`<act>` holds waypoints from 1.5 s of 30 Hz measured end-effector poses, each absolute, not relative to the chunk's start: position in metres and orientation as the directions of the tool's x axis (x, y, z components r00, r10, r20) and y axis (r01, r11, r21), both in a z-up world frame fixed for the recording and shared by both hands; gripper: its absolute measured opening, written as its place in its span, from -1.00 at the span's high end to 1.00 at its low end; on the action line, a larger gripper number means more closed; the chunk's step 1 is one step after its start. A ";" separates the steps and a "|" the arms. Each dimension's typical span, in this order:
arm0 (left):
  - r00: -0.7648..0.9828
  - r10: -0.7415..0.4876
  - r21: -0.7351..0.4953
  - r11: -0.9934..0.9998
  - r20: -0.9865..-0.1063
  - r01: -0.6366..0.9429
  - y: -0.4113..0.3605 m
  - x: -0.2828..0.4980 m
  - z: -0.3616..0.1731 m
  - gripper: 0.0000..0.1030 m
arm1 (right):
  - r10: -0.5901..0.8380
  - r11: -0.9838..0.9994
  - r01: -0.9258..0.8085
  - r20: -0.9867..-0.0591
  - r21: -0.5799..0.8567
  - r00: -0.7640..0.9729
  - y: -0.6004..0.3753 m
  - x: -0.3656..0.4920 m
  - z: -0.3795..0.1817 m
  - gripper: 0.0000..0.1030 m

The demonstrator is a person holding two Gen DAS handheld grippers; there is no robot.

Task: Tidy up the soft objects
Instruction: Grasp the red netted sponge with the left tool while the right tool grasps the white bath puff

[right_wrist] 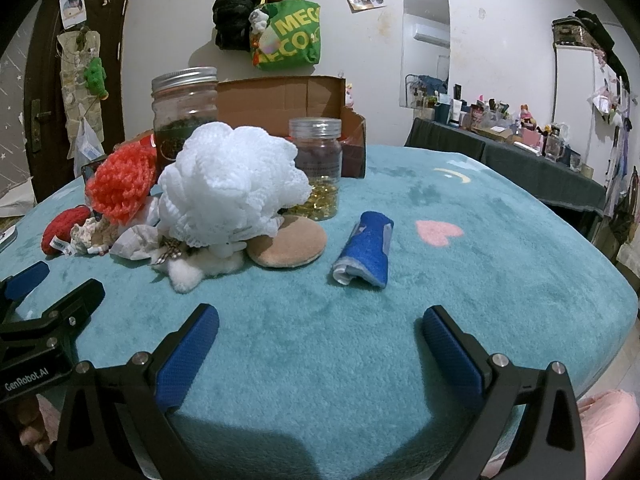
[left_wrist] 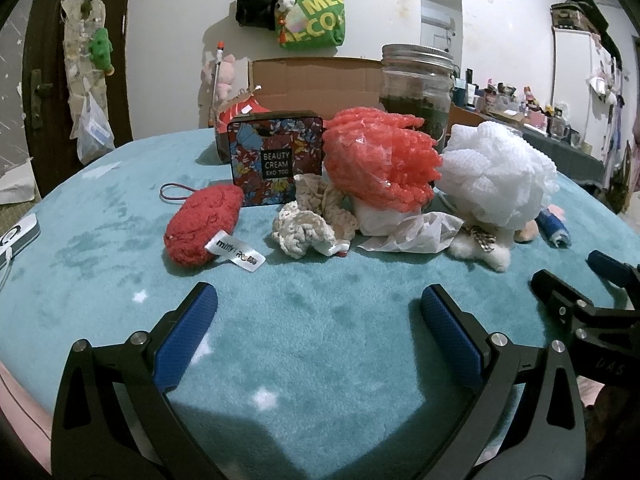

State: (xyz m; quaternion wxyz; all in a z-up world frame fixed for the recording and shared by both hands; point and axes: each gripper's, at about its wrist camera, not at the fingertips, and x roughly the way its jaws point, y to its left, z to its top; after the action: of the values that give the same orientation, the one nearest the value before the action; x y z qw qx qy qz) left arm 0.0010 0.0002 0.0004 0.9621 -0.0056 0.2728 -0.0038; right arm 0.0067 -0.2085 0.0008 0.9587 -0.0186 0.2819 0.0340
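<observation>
Mesh puff (right_wrist: 230,184), white and frilly, hides most of a fuzzy toy (right_wrist: 192,266) at its 6 o'clock; left claw (left_wrist: 318,312) and right claw (right_wrist: 320,314) gape wide, empty.

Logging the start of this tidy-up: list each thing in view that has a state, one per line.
left gripper: open, empty, over the blanket.
right gripper: open, empty.
large glass jar: upright, metal lid on.
small clear jar: upright, lid on, gold bits at its bottom.
cardboard box: open, flap up.
blue cloth: rolled, lying apart from the pile.
white mesh pouf: bunched, atop the pile.
Beauty Cream tin: standing on edge, closed.
</observation>
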 end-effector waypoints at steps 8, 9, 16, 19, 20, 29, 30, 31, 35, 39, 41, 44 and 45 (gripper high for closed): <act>0.869 -0.049 -0.021 0.999 -0.492 0.044 0.002 0.003 0.027 -1.00 | 0.105 0.993 -0.120 -0.519 0.005 0.849 -0.218 0.012 0.028 -1.00; 0.873 -0.054 -0.020 0.999 -0.485 0.051 0.001 0.003 0.032 -1.00 | 0.108 0.992 -0.123 -0.510 0.004 0.853 -0.216 0.010 0.027 -1.00; 0.876 -0.096 -0.048 0.995 -0.473 0.084 0.005 0.020 0.057 -1.00 | 0.157 0.986 -0.163 -0.465 0.027 0.871 -0.222 0.024 0.056 -1.00; 0.873 -0.111 -0.045 0.994 -0.475 0.101 0.006 0.031 0.064 -1.00 | 0.202 0.978 -0.203 -0.464 0.048 0.863 -0.223 0.036 0.062 -1.00; 0.872 -0.113 -0.043 0.993 -0.477 0.105 0.005 0.034 0.065 -1.00 | 0.229 0.972 -0.227 -0.464 0.061 0.856 -0.224 0.041 0.064 -1.00; 0.831 -0.172 -0.072 0.985 -0.529 0.158 0.001 0.070 0.068 -0.71 | 0.392 0.915 -0.383 -0.504 0.128 0.769 -0.216 0.077 0.063 -1.00; 0.823 -0.180 -0.075 0.983 -0.539 0.166 0.000 0.073 0.067 -0.60 | 0.404 0.909 -0.394 -0.510 0.133 0.759 -0.215 0.080 0.062 -0.99; 0.815 -0.187 -0.078 0.982 -0.549 0.173 -0.001 0.075 0.066 -0.54 | 0.422 0.901 -0.410 -0.517 0.144 0.745 -0.214 0.082 0.060 -0.97; 0.779 -0.239 -0.099 0.970 -0.579 0.224 -0.006 0.081 0.059 -0.21 | 0.469 0.874 -0.454 -0.543 0.173 0.696 -0.209 0.088 0.053 -0.63; 0.784 -0.234 -0.070 0.969 -0.575 0.238 -0.011 0.077 0.058 -0.01 | 0.519 0.842 -0.502 -0.547 0.195 0.657 -0.203 0.085 0.048 -0.07; 0.788 -0.229 -0.059 0.969 -0.571 0.239 -0.011 0.074 0.058 0.06 | 0.519 0.843 -0.503 -0.531 0.190 0.670 -0.204 0.080 0.049 0.16; 0.794 -0.223 -0.046 0.970 -0.565 0.240 -0.011 0.070 0.059 0.15 | 0.519 0.845 -0.498 -0.516 0.194 0.681 -0.207 0.075 0.052 0.39; 0.797 -0.222 -0.043 0.970 -0.562 0.240 -0.011 0.068 0.060 0.18 | 0.520 0.846 -0.495 -0.510 0.198 0.685 -0.209 0.073 0.053 0.44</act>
State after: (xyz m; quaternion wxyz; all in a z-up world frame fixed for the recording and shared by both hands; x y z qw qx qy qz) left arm 0.0683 -0.0113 0.0599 0.9477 0.0152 0.2947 -0.1217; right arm 0.0731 -0.2086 0.0526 0.9177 0.0220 0.2846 0.2763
